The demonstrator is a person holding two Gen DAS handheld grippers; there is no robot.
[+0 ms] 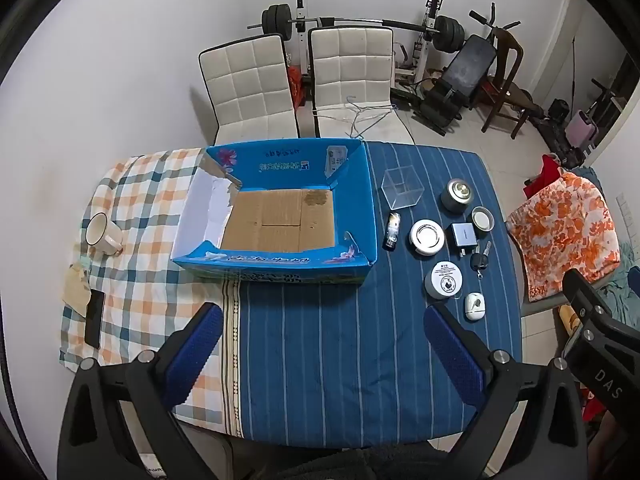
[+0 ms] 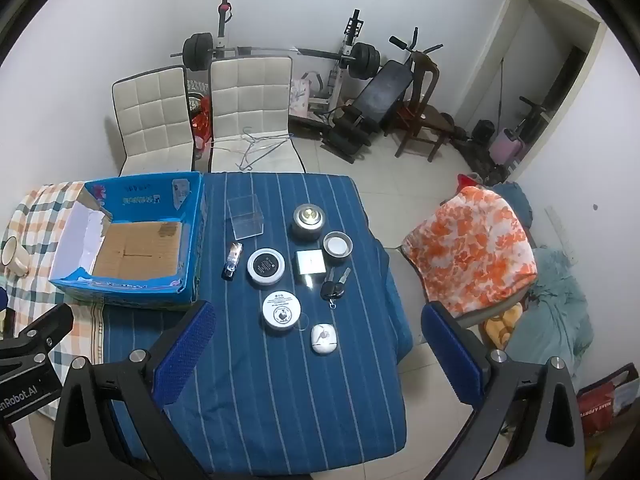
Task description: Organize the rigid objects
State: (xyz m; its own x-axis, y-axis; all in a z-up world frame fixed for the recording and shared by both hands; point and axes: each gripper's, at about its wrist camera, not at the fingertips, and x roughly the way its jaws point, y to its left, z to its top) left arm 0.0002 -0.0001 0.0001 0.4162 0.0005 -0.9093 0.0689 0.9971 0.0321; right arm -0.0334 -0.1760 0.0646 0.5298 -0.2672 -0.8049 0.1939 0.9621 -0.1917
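On the table [image 1: 320,380], a blue striped cloth [image 2: 280,400] covered the right part and a checked cloth [image 1: 140,220] the left. An open blue box [image 1: 276,216] sat where the two cloths met, its cardboard floor bare. All small items lay in a cluster on the striped cloth, to the right of the box and apart from it: a clear cube [image 2: 245,216], a grey canister [image 2: 307,221], a small tin [image 2: 338,247], a white charger [image 2: 310,261], a round black-faced case [image 2: 266,267], a small bottle [image 2: 233,261] lying on its side, car keys [image 2: 335,285], a white jar [image 2: 281,310] and a white earbud case [image 2: 324,338]. A mug [image 1: 102,234] and a phone [image 1: 95,318] lay on the checked cloth.

The left gripper [image 1: 324,356] hovered above the near table edge, jaws spread fully, nothing between them. The right gripper [image 2: 316,360] hovered above the cluster, jaws likewise fully spread and holding nothing.
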